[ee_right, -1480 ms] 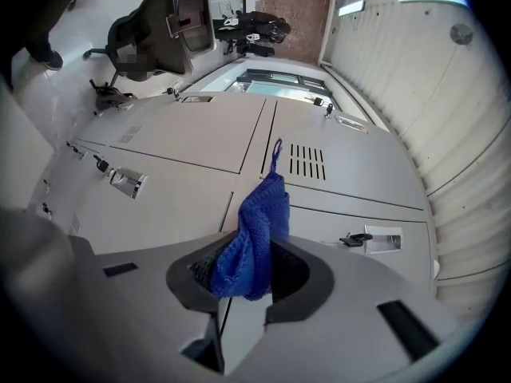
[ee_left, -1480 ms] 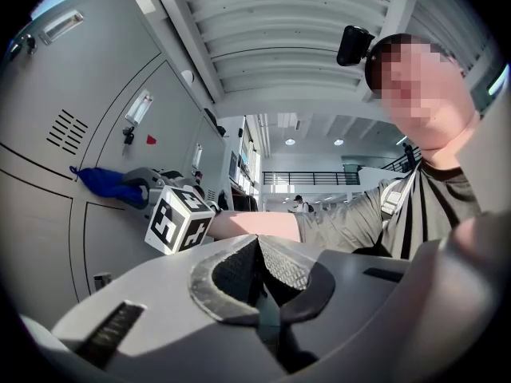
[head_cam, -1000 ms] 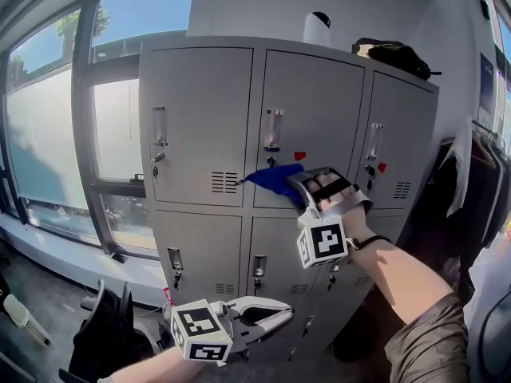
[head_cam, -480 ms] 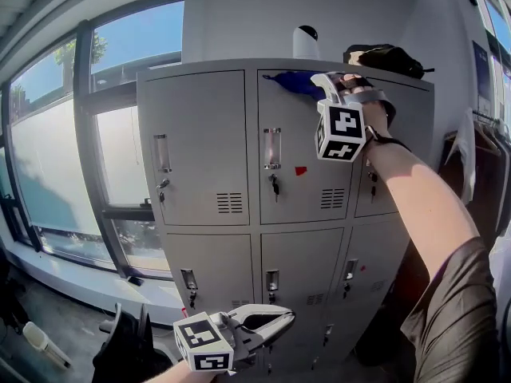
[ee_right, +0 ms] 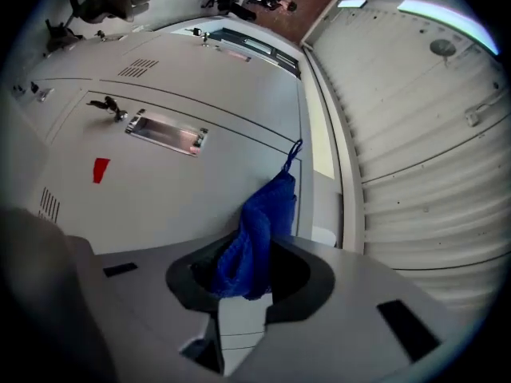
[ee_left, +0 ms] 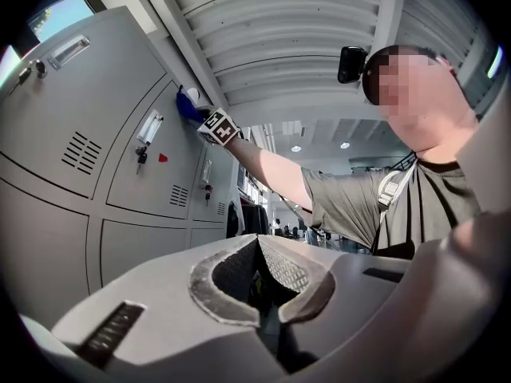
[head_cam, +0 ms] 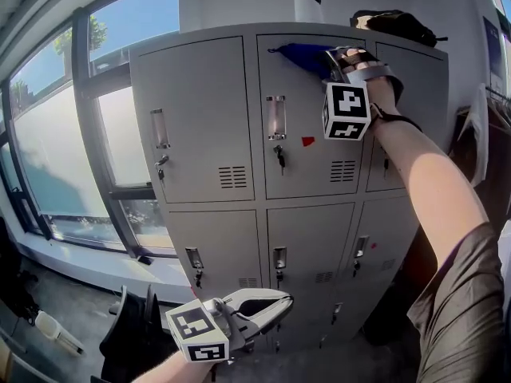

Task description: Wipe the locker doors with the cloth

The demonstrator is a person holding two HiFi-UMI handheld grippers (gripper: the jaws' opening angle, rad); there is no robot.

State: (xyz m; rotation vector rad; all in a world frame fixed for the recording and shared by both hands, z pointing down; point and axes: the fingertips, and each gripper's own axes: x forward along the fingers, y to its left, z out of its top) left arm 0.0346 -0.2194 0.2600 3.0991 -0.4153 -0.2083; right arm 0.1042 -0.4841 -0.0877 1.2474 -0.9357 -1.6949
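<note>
The grey lockers [head_cam: 200, 110] fill the head view, three columns wide and two rows high. My right gripper [head_cam: 331, 54] is raised to the top edge of the upper middle door [head_cam: 307, 158], shut on a blue cloth [head_cam: 306, 56] pressed against that door. In the right gripper view the cloth [ee_right: 259, 230] bunches between the jaws and trails up the door [ee_right: 160, 182]. My left gripper [head_cam: 283, 302] hangs low in front of the lower doors, shut with nothing in it [ee_left: 257, 244]. The left gripper view catches the cloth [ee_left: 189, 108] far off.
A white cylinder [head_cam: 309, 5] and a black bag [head_cam: 395, 24] sit on top of the lockers. A large window [head_cam: 56, 134] is at the left. Dark clothes [head_cam: 487, 126] hang at the right. A black object [head_cam: 132, 325] stands on the floor at the lower left.
My right gripper has carried the cloth up from the middle of the upper middle door to its top edge. The left gripper has stayed low and shut.
</note>
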